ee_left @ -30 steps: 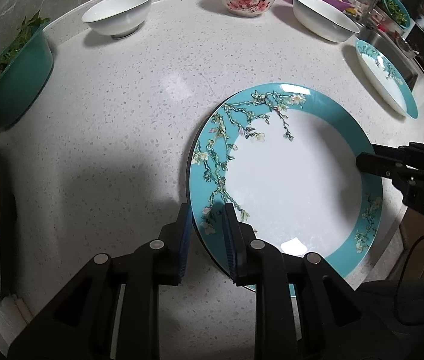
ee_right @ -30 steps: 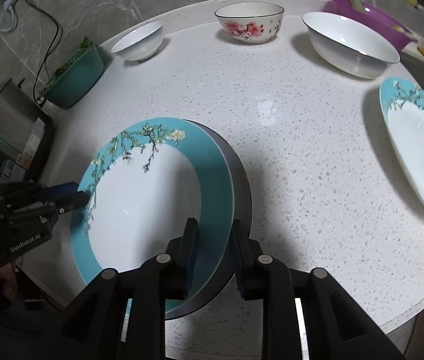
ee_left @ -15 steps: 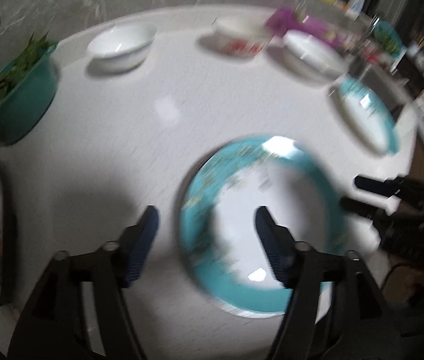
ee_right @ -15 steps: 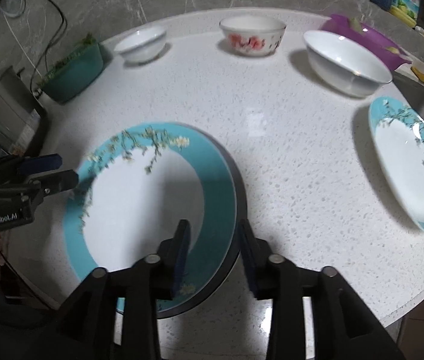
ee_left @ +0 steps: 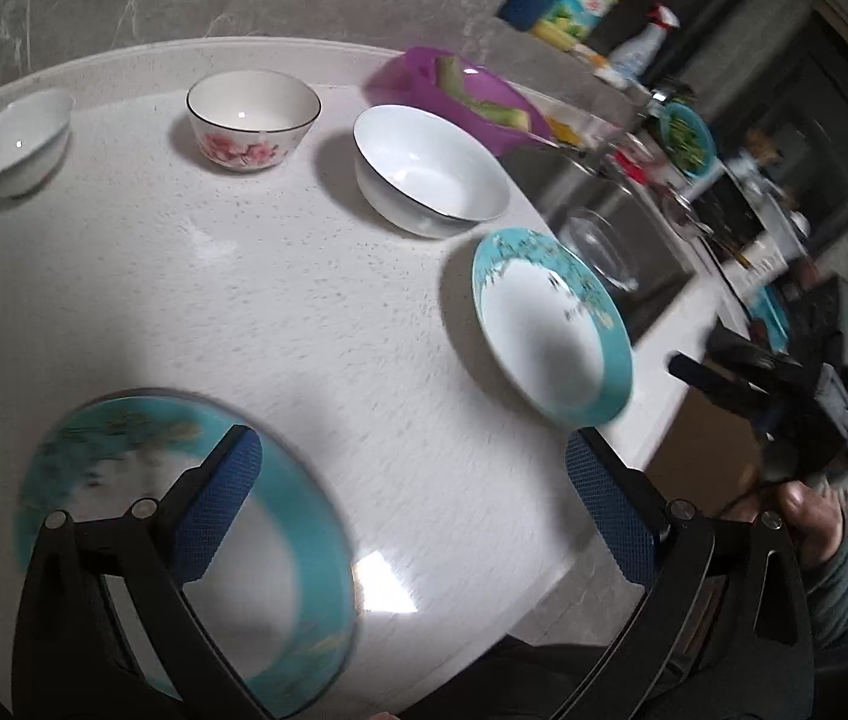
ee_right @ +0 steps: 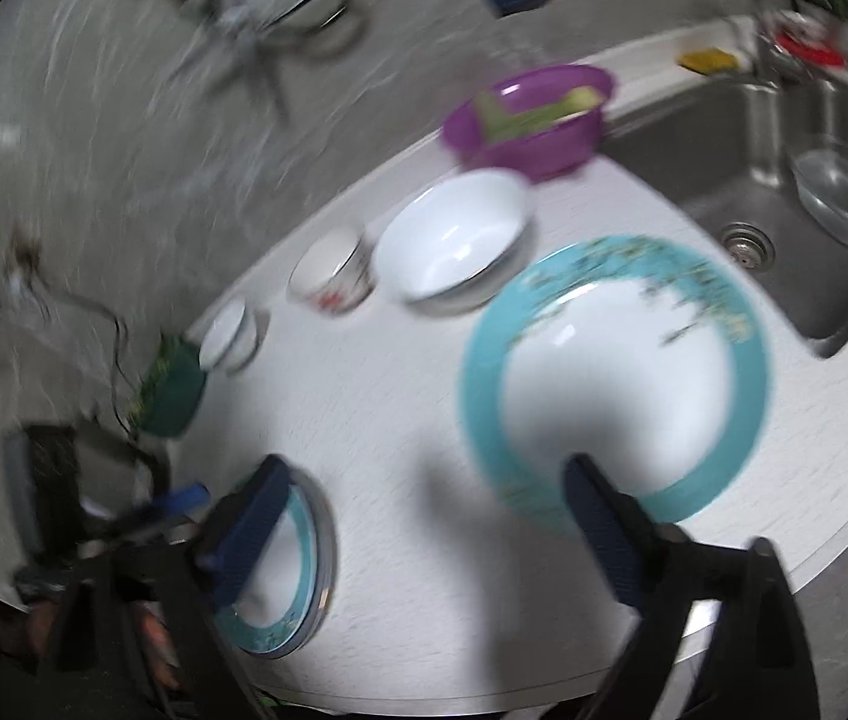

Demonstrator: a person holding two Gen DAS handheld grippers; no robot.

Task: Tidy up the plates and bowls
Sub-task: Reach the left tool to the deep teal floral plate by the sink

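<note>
Your left gripper (ee_left: pixel 406 474) and right gripper (ee_right: pixel 424 504) are both opening, nothing between the jaws. Nearest, the teal plates (ee_left: pixel 280 516) sit stacked on the counter (ee_left: pixel 244 300); another teal plate (ee_right: pixel 616 372) lies right, bowls (ee_left: pixel 430 174) beyond.

On table (ee_left: pixel 280 312): teal-rimmed plates (ee_left: pixel 550 324), 2 spots, near one stacked; white bowls (ee_left: pixel 430 171) ×2; floral bowl (ee_left: pixel 253 120) ×1; purple bowl (ee_left: pixel 454 93) ×1.

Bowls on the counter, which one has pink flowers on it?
The middle bowl, between the small white bowl and the big white bowl; both neighbours are plain.
</note>
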